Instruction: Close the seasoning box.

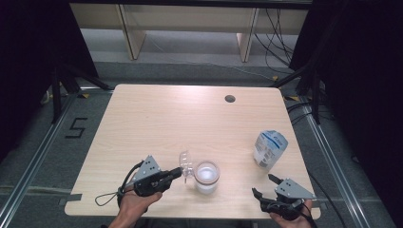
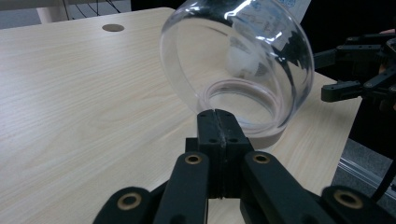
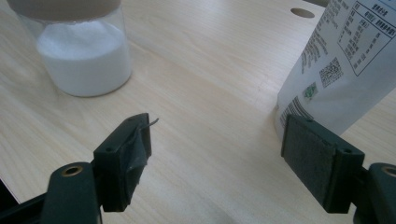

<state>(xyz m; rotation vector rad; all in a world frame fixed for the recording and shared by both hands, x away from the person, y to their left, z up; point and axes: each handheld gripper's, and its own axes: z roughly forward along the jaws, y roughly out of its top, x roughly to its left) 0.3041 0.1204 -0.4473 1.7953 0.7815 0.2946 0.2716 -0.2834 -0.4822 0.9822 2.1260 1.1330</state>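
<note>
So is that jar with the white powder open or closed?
Open. The left gripper holds the clear domed lid beside the jar.

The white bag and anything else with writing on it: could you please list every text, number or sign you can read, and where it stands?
"5": black figure marked on the grey floor left of the table.
White bag: a printed table of small text, a square code and a small green mark, all too small to read.
Jar of white powder: no label visible.
</note>
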